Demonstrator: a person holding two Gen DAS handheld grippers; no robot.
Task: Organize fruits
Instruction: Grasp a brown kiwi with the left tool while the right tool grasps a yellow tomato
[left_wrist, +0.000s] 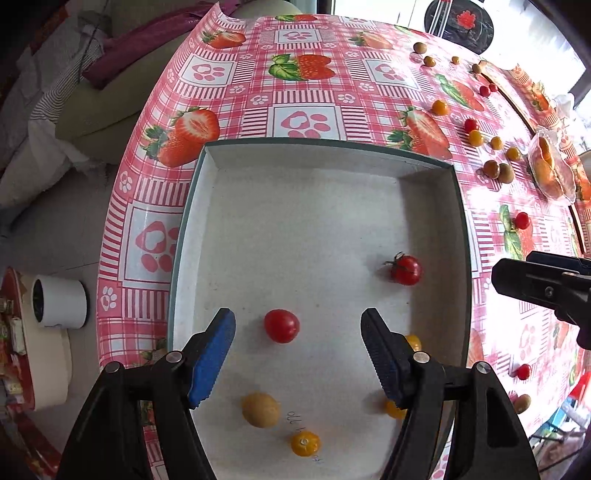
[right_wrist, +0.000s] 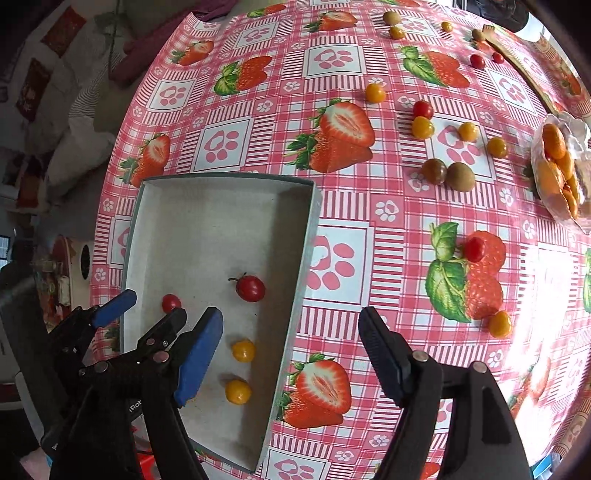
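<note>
Fruits in box (left_wrist: 430, 206), both tongs (left_wrist: 297, 354) (right_wrist: 291, 354) wide open, empty.

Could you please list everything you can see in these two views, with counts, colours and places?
Shallow white cardboard tray with grey-green rim: one, near table edge.
Red cherry tomatoes in tray: two, one with green stem.
Small orange round fruits in tray: three, near end.
Tan oval fruit in tray: one, near end.
Loose small fruits on tablecloth: many, red, orange and brown-green, right of tray and farther back.
Clear bag of orange pieces: one, far right.
Pink checked strawberry-print tablecloth: one, covers table.
White cylindrical container: one, on floor, left.
Left gripper: blue-padded fingers open over tray.
Right gripper: fingers open, straddling tray's right wall.
</note>
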